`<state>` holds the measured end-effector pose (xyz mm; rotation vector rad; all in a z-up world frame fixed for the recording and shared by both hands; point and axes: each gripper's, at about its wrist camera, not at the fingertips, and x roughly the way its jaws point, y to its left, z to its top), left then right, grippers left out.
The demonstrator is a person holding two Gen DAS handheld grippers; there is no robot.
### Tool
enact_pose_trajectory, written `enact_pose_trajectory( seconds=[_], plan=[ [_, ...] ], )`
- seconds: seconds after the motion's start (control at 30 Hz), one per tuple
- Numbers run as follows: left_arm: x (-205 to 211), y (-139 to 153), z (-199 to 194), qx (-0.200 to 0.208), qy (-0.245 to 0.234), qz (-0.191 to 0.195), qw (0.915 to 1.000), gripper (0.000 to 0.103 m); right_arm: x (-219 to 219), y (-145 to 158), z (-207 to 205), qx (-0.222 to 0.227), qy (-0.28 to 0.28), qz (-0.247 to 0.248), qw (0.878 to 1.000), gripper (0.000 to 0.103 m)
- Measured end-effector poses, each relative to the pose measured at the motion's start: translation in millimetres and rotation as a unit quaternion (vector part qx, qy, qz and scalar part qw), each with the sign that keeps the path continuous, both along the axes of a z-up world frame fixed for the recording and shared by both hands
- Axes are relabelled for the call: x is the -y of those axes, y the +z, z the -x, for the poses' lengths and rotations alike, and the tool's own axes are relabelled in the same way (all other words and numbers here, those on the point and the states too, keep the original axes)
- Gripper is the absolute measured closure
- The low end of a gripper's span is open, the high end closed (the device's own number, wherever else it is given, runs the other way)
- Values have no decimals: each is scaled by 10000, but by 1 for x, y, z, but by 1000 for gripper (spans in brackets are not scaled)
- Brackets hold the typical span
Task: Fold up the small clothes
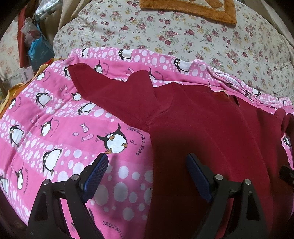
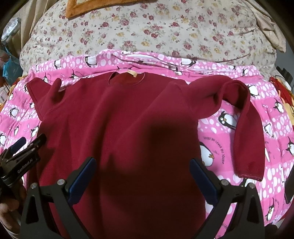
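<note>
the left gripper [image 1: 147,172] hovers with fingers spread wide and nothing between them, straddling the left side edge of the dark red sweater [image 2: 128,114]. the right gripper [image 2: 143,176] is likewise wide apart and empty, poised over the sweater's lower body. the sweater lies flat, neckline away, on a pink penguin blanket [image 1: 55,128]; its left sleeve [image 1: 110,95] angles outward, its right sleeve [image 2: 246,128] bends down beside the body. bare blanket flanks both sides; a floral quilt [image 2: 147,33] lies beyond.

Red sweater's [image 2: 128,119] hem below both frames; orange blanket [image 1: 193,9] cropped at top.
</note>
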<state>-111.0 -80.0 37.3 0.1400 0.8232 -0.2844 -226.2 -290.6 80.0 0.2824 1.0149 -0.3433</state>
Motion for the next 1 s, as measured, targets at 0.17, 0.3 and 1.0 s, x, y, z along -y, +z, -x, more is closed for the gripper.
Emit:
enact_pose_trajectory(
  seconds=[0.17,0.3,1.0],
  plan=[
    [-3,1,-2,22,-3,-4,10000,33,-1,0,-2,-9,29,11,10000,0],
    [-3,1,-2,22,-4,-6,10000,33,-3,1,-3,-7,60,44,10000,0],
    [-3,4,-3,83,47,-87,9999,34,-8,0,-11,-48,186,54,9998,0]
  ],
)
